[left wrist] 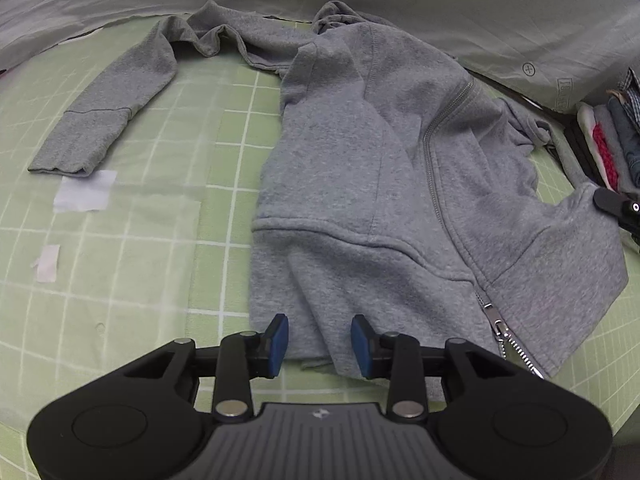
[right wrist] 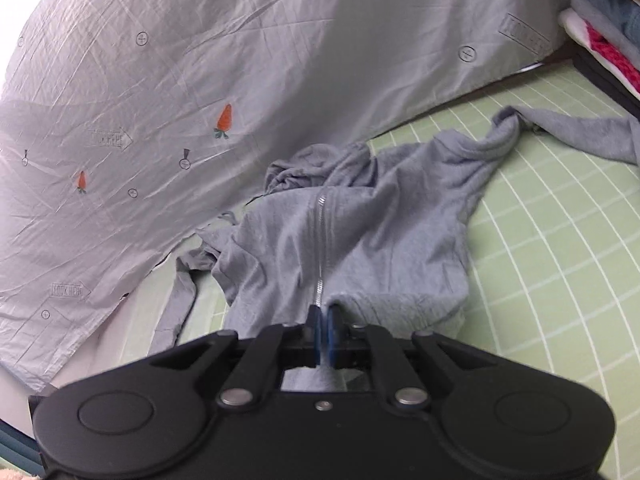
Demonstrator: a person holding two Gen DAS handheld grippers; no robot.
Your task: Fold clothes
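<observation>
A grey zip-up hoodie (left wrist: pixel 360 168) lies front-up on the green grid mat (left wrist: pixel 140 260), one sleeve (left wrist: pixel 108 100) stretched out to the left. My left gripper (left wrist: pixel 320 344) hovers at the hoodie's bottom hem, left of the zipper (left wrist: pixel 436 168). Its blue pads (left wrist: pixel 278 342) stand apart with hem fabric showing between them, not pinched. In the right wrist view my right gripper (right wrist: pixel 324 332) is shut on the hoodie (right wrist: pixel 360 240) at its hem beside the zipper (right wrist: pixel 320 248), and the cloth lifts toward it. The right gripper's tip (left wrist: pixel 618 204) also shows at the left view's right edge.
A pale sheet with carrot prints (right wrist: pixel 180 100) rises behind the mat (right wrist: pixel 560 240). A stack of folded clothes (left wrist: pixel 612 140) sits at the mat's right side, also seen as a pile (right wrist: pixel 608 32) in the right wrist view. White tape patches (left wrist: pixel 86 192) mark the mat's left.
</observation>
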